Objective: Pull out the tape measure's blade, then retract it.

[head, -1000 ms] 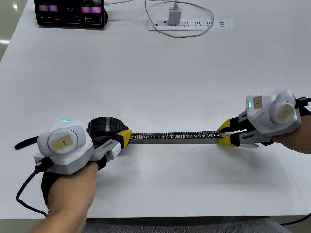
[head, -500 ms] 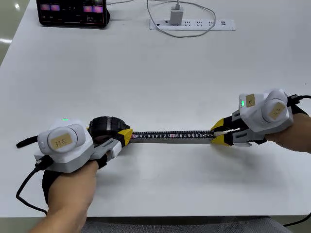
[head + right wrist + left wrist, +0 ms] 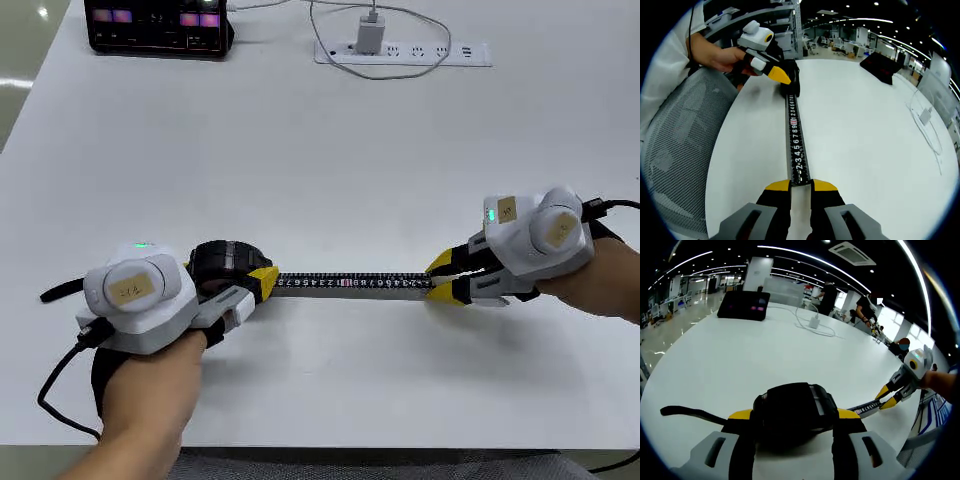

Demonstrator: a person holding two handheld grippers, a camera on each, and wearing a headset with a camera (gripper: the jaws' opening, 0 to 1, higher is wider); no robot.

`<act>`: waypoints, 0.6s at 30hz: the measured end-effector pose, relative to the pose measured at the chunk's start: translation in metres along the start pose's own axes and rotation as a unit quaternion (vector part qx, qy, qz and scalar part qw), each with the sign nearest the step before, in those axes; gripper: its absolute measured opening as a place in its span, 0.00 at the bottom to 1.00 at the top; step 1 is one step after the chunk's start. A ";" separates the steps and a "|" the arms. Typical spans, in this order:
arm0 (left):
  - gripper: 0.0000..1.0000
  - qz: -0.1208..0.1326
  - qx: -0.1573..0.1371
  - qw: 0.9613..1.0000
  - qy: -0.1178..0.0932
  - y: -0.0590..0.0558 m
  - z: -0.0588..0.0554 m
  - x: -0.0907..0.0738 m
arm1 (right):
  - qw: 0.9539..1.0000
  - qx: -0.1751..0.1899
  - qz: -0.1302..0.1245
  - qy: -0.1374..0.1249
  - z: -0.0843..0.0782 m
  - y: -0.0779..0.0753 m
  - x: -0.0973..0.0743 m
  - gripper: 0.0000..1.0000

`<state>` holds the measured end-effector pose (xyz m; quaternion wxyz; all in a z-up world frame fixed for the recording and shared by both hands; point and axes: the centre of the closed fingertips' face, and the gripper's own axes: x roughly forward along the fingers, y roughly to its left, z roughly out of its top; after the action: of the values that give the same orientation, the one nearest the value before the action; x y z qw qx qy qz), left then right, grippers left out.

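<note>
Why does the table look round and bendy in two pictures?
Left gripper view: the fisheye lens bends the table into a dome. Right gripper view: the table edge curves too, yet the blade is sharp and readable. Head view: the table looks flat.

A white table [image 3: 330,150] carries a dark screen [image 3: 160,25] at its far left corner and a power strip [image 3: 405,52] with a charger [image 3: 372,38] plugged in. A mesh chair [image 3: 675,150] stands near.

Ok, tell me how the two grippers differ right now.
The left gripper clamps the tape case; the right gripper pinches the blade at its tip. The left gripper's jaws stand wide apart around the case; the right gripper's jaws are almost together. Both have yellow tips.
</note>
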<state>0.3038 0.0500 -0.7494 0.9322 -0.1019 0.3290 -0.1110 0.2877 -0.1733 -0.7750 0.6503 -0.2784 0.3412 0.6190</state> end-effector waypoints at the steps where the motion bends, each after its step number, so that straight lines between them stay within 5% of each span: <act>1: 0.57 0.000 0.000 1.000 0.000 0.000 0.000 0.000 | 1.000 0.000 0.000 0.000 0.001 0.000 0.000 0.11; 18: 0.58 -0.004 -0.004 1.000 -0.001 0.001 0.000 0.000 | 1.000 0.002 0.007 -0.013 0.016 0.003 0.011 0.11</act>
<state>0.3041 0.0508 -0.7500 0.9316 -0.1075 0.3282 -0.1133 0.2866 -0.1537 -0.7735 0.6506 -0.2672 0.3360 0.6265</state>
